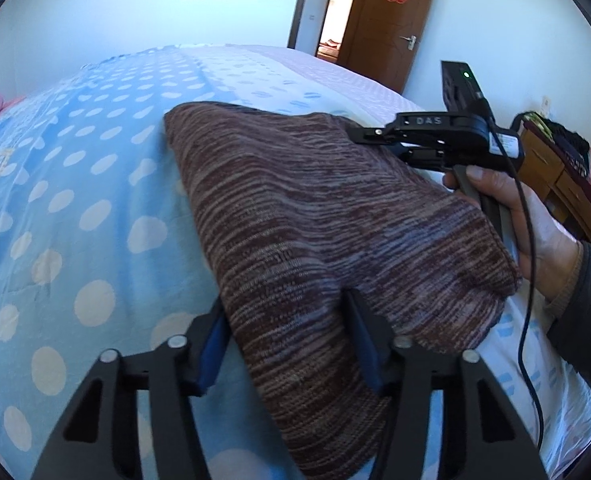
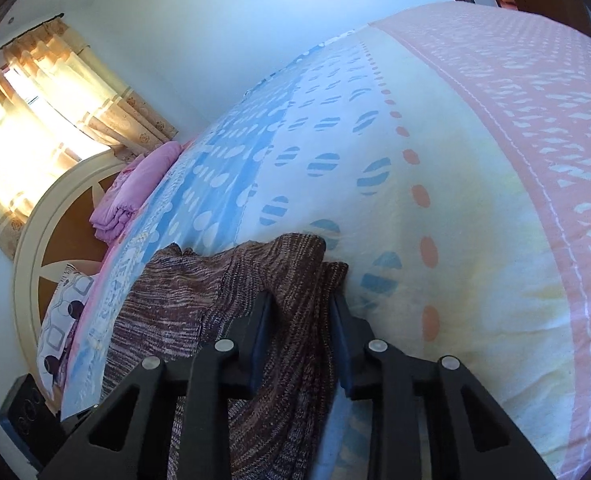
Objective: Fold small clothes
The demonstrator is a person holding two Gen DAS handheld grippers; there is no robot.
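A brown and grey striped knit garment (image 1: 315,216) lies folded on the bed. Its near corner sits between the fingers of my left gripper (image 1: 285,320). The left finger stands at the cloth's edge, the right finger dents its top, and the cloth there is smooth and unpinched. My right gripper (image 1: 375,142), held in a person's hand (image 1: 535,232), reaches the far right corner. In the right wrist view the right gripper (image 2: 301,312) is shut on a bunched fold of the knit garment (image 2: 199,300), lifted a little off the sheet.
The bed sheet (image 1: 75,184) is blue with pale dots, turning white and pink (image 2: 535,140) farther on. Pink folded bedding (image 2: 135,192) and a patterned pillow (image 2: 61,332) lie by the headboard. A wooden door (image 1: 387,20) and a cluttered wooden cabinet (image 1: 559,176) stand beyond the bed.
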